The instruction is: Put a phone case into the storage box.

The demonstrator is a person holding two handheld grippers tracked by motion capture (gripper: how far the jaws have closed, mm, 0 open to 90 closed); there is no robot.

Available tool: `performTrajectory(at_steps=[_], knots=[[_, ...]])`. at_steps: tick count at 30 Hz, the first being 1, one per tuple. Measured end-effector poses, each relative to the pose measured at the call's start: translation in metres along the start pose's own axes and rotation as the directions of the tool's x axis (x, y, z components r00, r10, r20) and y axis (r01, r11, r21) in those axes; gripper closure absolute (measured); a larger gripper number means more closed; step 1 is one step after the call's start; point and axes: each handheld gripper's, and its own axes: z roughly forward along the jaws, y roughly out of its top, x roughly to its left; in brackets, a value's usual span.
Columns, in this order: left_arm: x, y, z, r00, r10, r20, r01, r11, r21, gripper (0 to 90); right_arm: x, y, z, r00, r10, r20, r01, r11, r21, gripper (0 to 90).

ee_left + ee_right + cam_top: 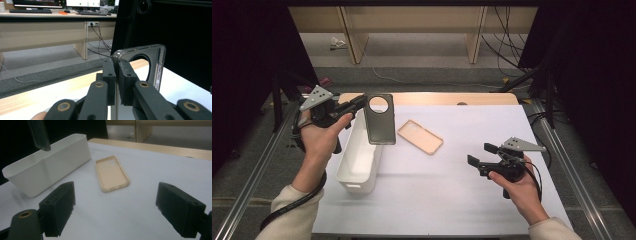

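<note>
Left gripper [360, 101] raised, jaws clamped on dark phone case [380, 120] hanging over white bin [358, 159]; right gripper [480, 155] low over white counter [452, 195], jaws spread wide, facing beige phone case [420, 136] lying beside bin.

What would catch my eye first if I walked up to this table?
Probably the dark phone case with a big round hole, held up in the air over the long white bin at the table's left, pinched by the left gripper. Next, the tan phone case lying open side up in the middle of the white table, with the right gripper open nearby.
</note>
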Motion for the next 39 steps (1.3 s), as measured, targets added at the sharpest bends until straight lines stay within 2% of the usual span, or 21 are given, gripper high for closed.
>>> performTrajectory(at_steps=[4,20,35,39], knots=[[0.003,0.001,-0.002,0.9999,0.016,-0.006,-0.016,0.9999,0.002,84.5,-0.001,-0.001,-0.002,1.0,0.001,0.004,-0.001,1.0,-0.002,16.9],[0.015,0.004,-0.005,0.9991,0.035,-0.024,-0.034,0.9994,0.009,84.5,-0.006,-0.004,-0.008,0.9998,0.011,0.015,-0.011,0.9999,-0.002,16.9],[0.031,0.002,-0.003,0.9984,0.037,-0.043,-0.036,0.9991,0.021,84.6,-0.011,-0.008,-0.014,0.9991,0.026,0.033,-0.026,0.9997,-0.005,17.0],[0.036,0.0,0.0,0.9968,0.055,-0.057,-0.054,0.9982,0.027,84.5,-0.011,-0.008,-0.014,0.9991,0.024,0.036,-0.023,0.9997,-0.01,16.9]])
